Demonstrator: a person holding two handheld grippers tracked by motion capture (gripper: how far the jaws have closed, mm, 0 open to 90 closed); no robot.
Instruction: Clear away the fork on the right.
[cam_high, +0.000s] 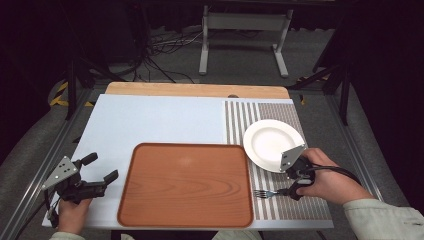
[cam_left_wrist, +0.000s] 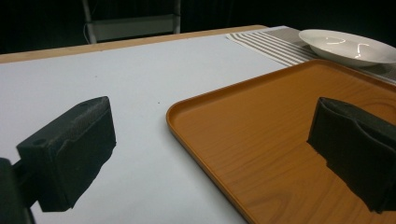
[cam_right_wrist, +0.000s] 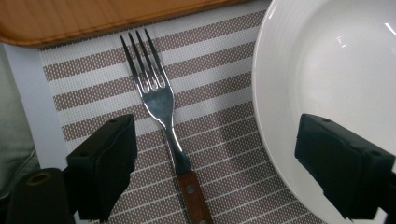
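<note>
Two grippers work low in the high view. At lower right, the right gripper (cam_high: 289, 190) hangs over the fork (cam_right_wrist: 164, 122), jaws apart, straddling its wooden handle without pinching it, probably lined up for a pickup. The fork lies on the striped placemat (cam_right_wrist: 224, 98), tines toward the tray (cam_high: 186, 184), just beside the white plate (cam_high: 272, 142). At lower left, the left gripper (cam_high: 103, 169) waits with jaws spread, nothing between them, beside the tray's edge.

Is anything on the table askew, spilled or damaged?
Nothing stands out. The fork lies flat on the striped placemat, tines toward the wooden tray, beside the clean white plate. No spill or damage shows. The right gripper stands open over the fork.
</note>
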